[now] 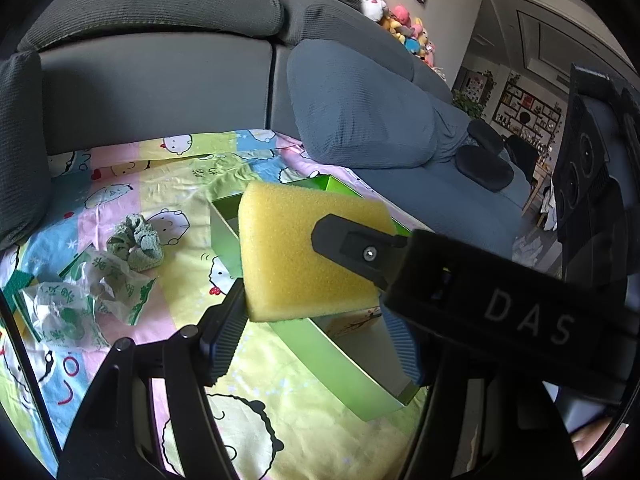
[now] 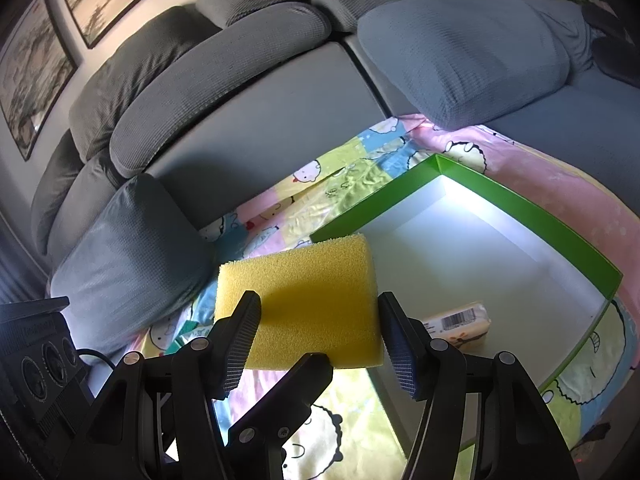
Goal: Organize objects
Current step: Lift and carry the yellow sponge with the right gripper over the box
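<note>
Here, at centre frame, both the left gripper [image 1: 316, 320] and right gripper [image 2: 318, 340] clamp their fingers on one yellow sponge [image 2: 298, 304] above the green box [image 2: 520, 216].

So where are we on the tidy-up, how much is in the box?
Done: one white barcoded packet lies in the green cardboard box. In hand: the yellow foam sponge looks gripped by both the left tongs and the right tongs, by the box's rim. Left: the green fabric scrunchie and the crumpled clear plastic wrapper lie on the cartoon-print sheet.
</note>
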`<action>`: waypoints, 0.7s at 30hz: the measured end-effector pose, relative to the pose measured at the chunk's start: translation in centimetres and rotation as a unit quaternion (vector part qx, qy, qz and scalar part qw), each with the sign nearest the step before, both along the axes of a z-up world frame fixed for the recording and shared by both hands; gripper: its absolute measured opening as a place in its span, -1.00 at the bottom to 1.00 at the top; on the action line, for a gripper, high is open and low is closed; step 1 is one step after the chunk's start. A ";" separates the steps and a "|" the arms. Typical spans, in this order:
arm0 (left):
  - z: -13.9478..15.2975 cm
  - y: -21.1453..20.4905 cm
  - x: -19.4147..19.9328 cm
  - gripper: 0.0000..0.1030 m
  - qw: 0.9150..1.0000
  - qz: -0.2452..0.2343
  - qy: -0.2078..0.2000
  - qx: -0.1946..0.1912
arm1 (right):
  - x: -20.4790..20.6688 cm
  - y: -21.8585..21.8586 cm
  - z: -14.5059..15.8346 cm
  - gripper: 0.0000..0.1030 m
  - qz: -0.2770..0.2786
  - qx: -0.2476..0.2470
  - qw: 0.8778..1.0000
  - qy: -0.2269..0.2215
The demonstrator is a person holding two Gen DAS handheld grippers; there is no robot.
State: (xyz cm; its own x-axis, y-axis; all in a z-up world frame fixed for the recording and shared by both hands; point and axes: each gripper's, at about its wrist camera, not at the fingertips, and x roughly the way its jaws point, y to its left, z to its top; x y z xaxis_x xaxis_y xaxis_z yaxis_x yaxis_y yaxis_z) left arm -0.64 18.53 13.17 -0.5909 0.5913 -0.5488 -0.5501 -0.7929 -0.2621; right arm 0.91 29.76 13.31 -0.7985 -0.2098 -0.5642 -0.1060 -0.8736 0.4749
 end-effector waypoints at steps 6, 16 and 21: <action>0.9 2.1 -0.8 0.24 0.998 -0.034 0.019 -0.044 | 0.2 1.8 -0.1 0.22 -0.024 -0.025 0.999 0.012; -0.9 3.6 -2.0 0.24 0.998 -0.058 -0.005 -0.015 | 0.1 3.4 -1.0 0.23 -0.066 -0.024 0.997 -0.014; -1.4 4.4 -1.8 0.24 0.998 -0.063 -0.012 -0.005 | 0.3 4.3 -1.4 0.23 -0.083 -0.023 0.996 -0.022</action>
State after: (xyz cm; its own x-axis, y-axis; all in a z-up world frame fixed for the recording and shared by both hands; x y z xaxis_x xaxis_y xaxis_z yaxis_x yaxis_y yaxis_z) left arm -2.39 22.91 11.77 -0.4987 0.6540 -0.5688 -0.6388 -0.7209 -0.2689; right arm 1.19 34.05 11.95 -0.7990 -0.1033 -0.5924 -0.2688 -0.8199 0.5055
